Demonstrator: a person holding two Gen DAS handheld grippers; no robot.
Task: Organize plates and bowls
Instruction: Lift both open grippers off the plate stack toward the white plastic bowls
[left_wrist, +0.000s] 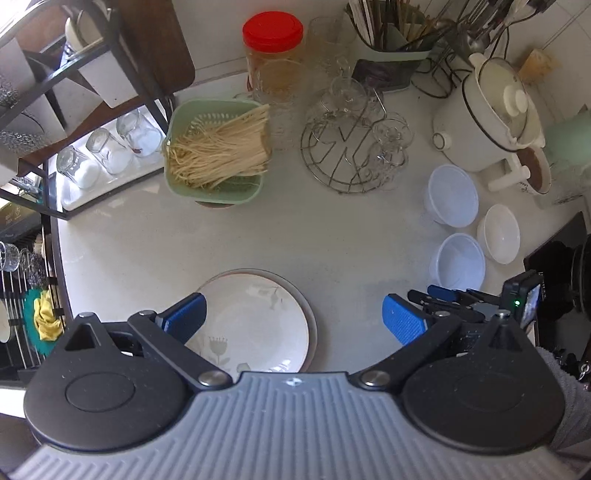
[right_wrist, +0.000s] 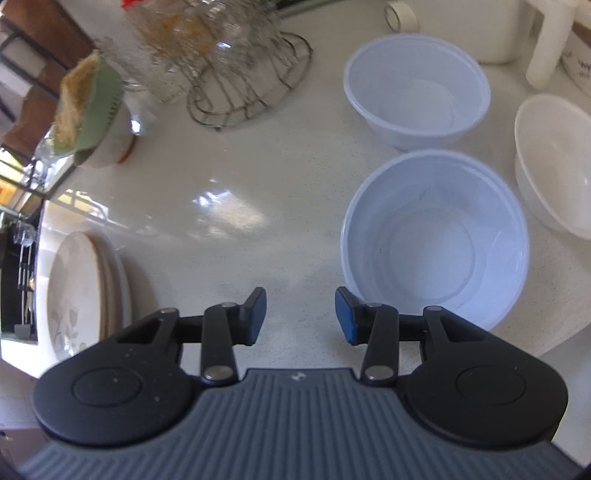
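The right gripper (right_wrist: 300, 317) hangs over bare counter (right_wrist: 236, 236), tilted steeply down, jaws parted and gripping nothing. The near bowl (right_wrist: 436, 240), a pale bluish plastic tub, sits at about two o'clock from the fingertips, its rim just beside the right pad (right_wrist: 345, 317) but not between the pads. That offset is what the next move hinges on, as I read it: the gripper would need to shift toward two o'clock so one pad goes inside the wall and one outside. A round bowl has no long axis, so any point on the rim serves.

Beyond it at twelve o'clock stands a second bowl (right_wrist: 417, 92) of the same kind, and at three o'clock a white bowl (right_wrist: 554, 162), all three upright, empty and apart (none nested yet).

The left gripper (left_wrist: 293, 319) points straight down, jaws wide and empty, over the plates (left_wrist: 255, 321): a cream floral plate stacked on others, at seven o'clock in its view. From there the bowls lie at three o'clock, so the right gripper is clearly the nearer one for them.
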